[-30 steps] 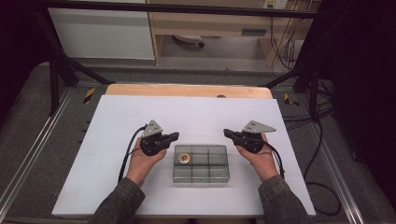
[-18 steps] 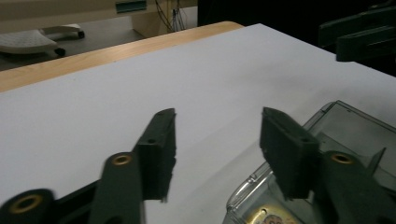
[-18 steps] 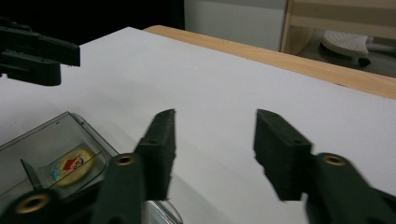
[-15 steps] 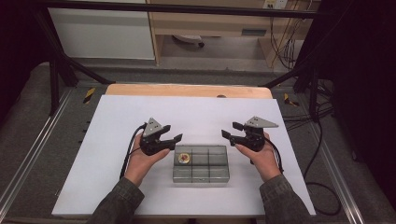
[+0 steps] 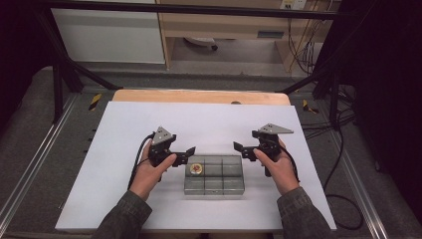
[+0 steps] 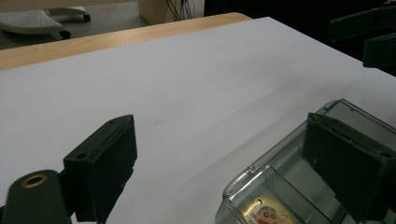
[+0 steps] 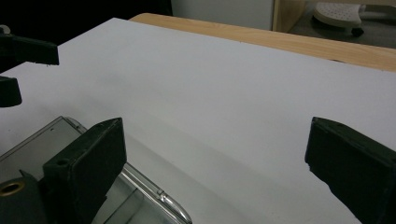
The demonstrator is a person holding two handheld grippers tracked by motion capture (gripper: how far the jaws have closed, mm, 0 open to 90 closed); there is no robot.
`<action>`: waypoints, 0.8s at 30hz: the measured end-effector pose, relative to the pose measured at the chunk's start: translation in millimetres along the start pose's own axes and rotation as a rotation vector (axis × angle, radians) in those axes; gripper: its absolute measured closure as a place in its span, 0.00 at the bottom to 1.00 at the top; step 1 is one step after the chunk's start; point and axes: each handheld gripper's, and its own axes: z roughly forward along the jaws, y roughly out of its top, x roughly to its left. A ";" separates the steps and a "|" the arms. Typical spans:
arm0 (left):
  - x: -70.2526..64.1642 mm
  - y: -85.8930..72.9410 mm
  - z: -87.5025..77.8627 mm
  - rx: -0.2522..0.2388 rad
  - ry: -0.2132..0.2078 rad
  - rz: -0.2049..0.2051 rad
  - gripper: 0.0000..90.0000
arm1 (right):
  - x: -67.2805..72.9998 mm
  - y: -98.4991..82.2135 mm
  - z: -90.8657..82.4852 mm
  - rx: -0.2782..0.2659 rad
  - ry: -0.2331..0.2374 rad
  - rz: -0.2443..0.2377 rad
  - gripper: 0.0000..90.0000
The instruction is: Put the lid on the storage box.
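Note:
A clear plastic box (image 5: 214, 175) with several compartments lies on the white table top (image 5: 209, 124). A round badge with a cartoon figure (image 5: 196, 169) sits in its far left compartment. My left gripper (image 5: 187, 154) hovers at the box's far left corner, and its jaws have just been opening. They stand open, with the box (image 6: 289, 177) and the badge (image 6: 267, 214) low between them, touched by neither pad. My right gripper (image 5: 242, 150) is at the far right corner. Its jaws have also just been opening and stand open over bare table beside the box (image 7: 140, 196).
The white top rests on a wooden table (image 5: 199, 95) whose far edge shows. Black frame posts (image 5: 57, 74) and cables (image 5: 343, 164) flank the table. From each gripper view the other gripper (image 6: 369, 32) (image 7: 23, 51) shows at the side.
Both grippers went from shut to open. The right gripper shifted slightly away from the box's corner. The box and the badge have not moved.

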 end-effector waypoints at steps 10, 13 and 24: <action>-0.9 -4.7 -17.9 -0.004 -0.022 -0.018 0.08 | 0.3 -2.7 -16.1 -0.046 -0.001 0.003 0.04; 2.4 -5.9 -24.6 -0.005 -0.026 -0.029 0.07 | -1.6 -3.4 -22.1 -0.055 -0.004 0.007 0.05; 18.3 -11.0 -51.3 -0.044 0.013 -0.072 0.08 | -10.7 -4.2 -40.7 -0.088 -0.005 -0.004 0.04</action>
